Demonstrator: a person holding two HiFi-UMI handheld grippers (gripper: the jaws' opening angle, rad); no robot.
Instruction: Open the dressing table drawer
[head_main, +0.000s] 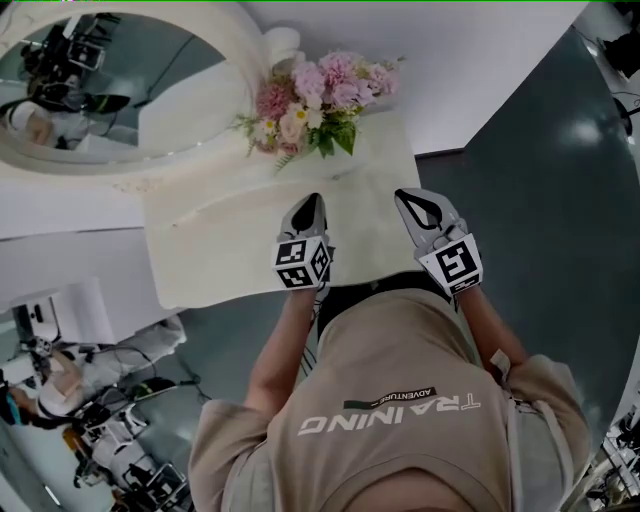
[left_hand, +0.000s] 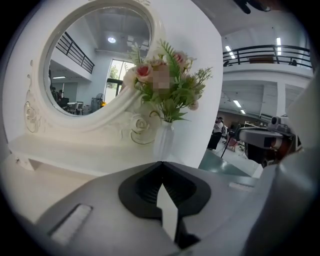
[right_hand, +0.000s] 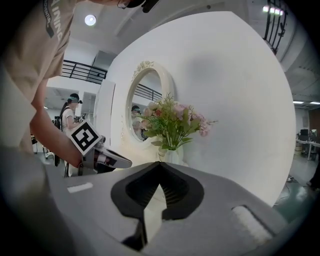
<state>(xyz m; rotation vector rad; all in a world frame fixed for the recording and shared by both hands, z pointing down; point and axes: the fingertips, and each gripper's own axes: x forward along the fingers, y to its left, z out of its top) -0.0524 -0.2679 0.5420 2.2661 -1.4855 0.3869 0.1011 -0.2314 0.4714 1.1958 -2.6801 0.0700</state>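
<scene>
both empty: left gripper (head_main: 314, 200) fingers pressed together, right gripper (head_main: 406, 196) likewise, over dressing table (head_main: 215, 255).

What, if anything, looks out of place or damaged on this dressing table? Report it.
Nothing stands out. The vase of flowers stands upright beside the oval mirror, the tabletop shows no spill, and the left gripper and right gripper hang over it, jaws together and empty. The drawer itself is out of view.

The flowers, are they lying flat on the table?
No, the flowers stand upright in a white vase beside the mirror.
</scene>
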